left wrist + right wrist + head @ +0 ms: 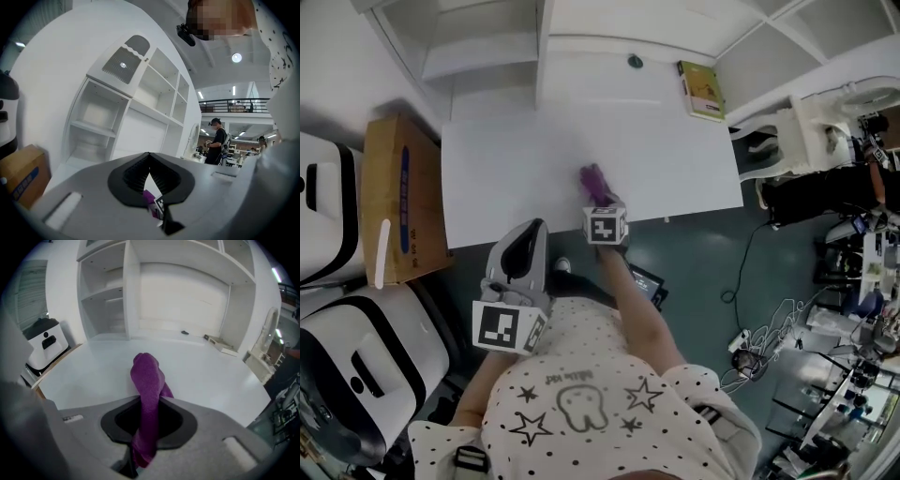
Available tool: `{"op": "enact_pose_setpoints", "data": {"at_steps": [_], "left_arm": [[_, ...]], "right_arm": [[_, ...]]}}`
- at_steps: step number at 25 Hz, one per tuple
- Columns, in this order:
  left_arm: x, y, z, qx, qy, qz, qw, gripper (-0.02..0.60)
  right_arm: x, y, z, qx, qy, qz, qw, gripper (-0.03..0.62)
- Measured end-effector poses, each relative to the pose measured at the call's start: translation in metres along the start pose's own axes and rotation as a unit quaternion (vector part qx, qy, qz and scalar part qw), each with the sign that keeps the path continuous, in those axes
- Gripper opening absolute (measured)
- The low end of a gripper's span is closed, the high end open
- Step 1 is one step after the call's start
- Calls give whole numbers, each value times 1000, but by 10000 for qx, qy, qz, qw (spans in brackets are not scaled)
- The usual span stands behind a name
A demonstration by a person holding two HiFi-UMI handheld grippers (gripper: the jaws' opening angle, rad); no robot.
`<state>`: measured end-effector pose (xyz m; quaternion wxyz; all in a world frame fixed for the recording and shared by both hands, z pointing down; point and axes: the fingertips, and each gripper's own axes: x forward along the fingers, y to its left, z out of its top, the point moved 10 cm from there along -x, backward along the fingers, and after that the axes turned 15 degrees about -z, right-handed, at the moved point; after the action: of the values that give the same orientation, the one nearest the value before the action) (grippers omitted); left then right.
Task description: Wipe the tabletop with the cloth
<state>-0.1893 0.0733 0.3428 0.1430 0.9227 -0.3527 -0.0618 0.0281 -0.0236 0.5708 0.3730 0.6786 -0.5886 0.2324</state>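
A purple cloth [596, 183] rests on the white tabletop [516, 169] near its front edge. My right gripper [600, 199] is shut on the purple cloth [147, 404], which bulges forward out of the jaws and droops onto the tabletop [206, 376]. My left gripper [525, 246] is held back over the front edge of the table, left of the right one, tilted upward. Its jaws are shut with nothing between them [149, 174]. Through the small gap below them a bit of the purple cloth [149, 197] and the right gripper's marker cube show.
A green-yellow book [701, 90] lies at the table's far right, a small dark knob [635, 61] at the far middle. White shelving stands behind the table. A cardboard box [398, 197] and white machines [356, 366] stand left. Chairs and cables are on the right.
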Motion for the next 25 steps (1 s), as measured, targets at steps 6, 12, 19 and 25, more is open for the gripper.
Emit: {"op": "enact_pose_setpoints", "data": {"at_steps": [6, 12, 19, 25], "left_arm": [[-2, -29, -14, 63, -26, -35, 10000, -6], [-10, -45, -23, 67, 77, 1, 9999, -6], [-24, -52, -25, 124, 28, 182, 9998, -6], [-37, -37, -19, 100, 35, 223, 9997, -6]], "right_arm": [[6, -44, -27, 377, 201, -216, 9989, 64], [8, -51, -28, 491, 116, -36, 9987, 64], [6, -44, -25, 443, -210, -37, 9988, 64], [3, -35, -25, 440, -175, -306, 9984, 64]]}}
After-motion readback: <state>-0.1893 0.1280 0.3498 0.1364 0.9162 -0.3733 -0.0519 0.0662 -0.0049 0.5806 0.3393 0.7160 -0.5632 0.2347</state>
